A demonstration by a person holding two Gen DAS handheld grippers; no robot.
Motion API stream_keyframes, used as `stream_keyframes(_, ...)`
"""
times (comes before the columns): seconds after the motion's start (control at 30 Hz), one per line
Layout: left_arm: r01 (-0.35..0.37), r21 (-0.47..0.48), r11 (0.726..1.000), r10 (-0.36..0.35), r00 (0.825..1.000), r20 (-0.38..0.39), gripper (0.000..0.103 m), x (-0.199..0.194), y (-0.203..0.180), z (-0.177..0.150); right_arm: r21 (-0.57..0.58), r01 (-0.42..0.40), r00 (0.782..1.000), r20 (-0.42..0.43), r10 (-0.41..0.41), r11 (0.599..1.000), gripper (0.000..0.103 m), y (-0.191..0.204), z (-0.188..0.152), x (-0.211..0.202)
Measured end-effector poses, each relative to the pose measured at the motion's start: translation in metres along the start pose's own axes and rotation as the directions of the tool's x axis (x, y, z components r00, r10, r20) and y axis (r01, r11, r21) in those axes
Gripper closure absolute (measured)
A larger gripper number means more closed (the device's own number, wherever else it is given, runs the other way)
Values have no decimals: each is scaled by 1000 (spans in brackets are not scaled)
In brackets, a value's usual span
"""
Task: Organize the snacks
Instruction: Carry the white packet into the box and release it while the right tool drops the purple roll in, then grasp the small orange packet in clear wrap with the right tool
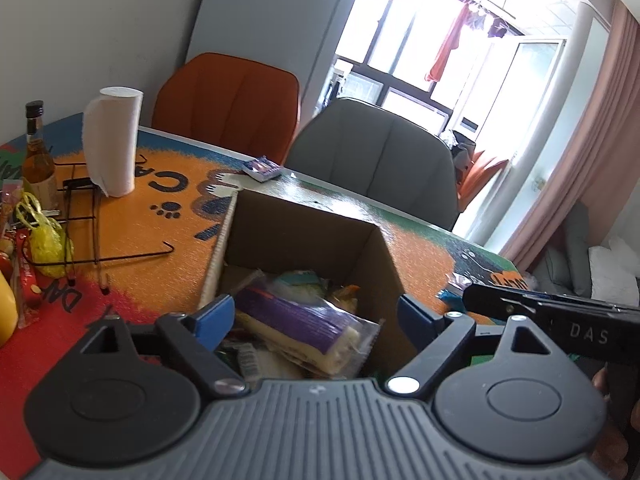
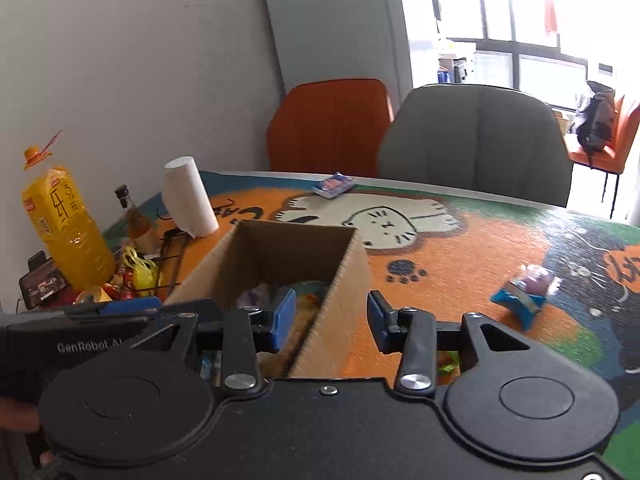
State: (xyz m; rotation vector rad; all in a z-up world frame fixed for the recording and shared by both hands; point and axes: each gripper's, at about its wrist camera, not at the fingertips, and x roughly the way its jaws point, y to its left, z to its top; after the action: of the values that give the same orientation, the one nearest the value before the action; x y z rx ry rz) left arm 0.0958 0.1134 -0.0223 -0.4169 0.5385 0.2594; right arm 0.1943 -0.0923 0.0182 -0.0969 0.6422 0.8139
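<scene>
An open cardboard box (image 1: 304,236) (image 2: 280,252) stands on the cartoon-cat table mat. Inside lie several snack packets, topmost a purple-and-white wafer pack (image 1: 304,320). My left gripper (image 1: 316,316) is open and empty, hovering over the box's near side. My right gripper (image 2: 332,316) is open and empty, its jaws straddling the box's right wall. A small purple snack pack (image 1: 262,168) (image 2: 334,185) lies at the table's far edge. A blue-and-purple packet (image 2: 524,292) lies on the mat right of the box.
A paper towel roll (image 1: 112,144) (image 2: 188,200), a brown bottle (image 1: 38,152), a yellow juice bottle (image 2: 66,228), a yellow bag (image 1: 46,236) and a black wire rack (image 1: 92,220) crowd the left. An orange chair (image 1: 228,100) and a grey chair (image 1: 372,156) stand behind the table.
</scene>
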Motion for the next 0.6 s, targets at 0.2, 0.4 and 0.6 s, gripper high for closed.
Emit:
stream_keyframes(0.2, 12, 25, 1000, -12, 1000, -14, 13, -1, -20, -6, 38, 35, 999, 3, -35, 999, 49, -22, -11, -18)
stream_keyframes(0.4, 21, 47, 999, -19, 999, -40, 13, -1, -37, -14, 56, 61, 998, 14, -62, 997, 26, -37, -22, -37)
stream_keyframes(0.6, 47, 85, 995, -42, 998, -51, 6, -5, -54, -27, 84, 70, 997, 13, -71, 994, 12, -53, -36, -51)
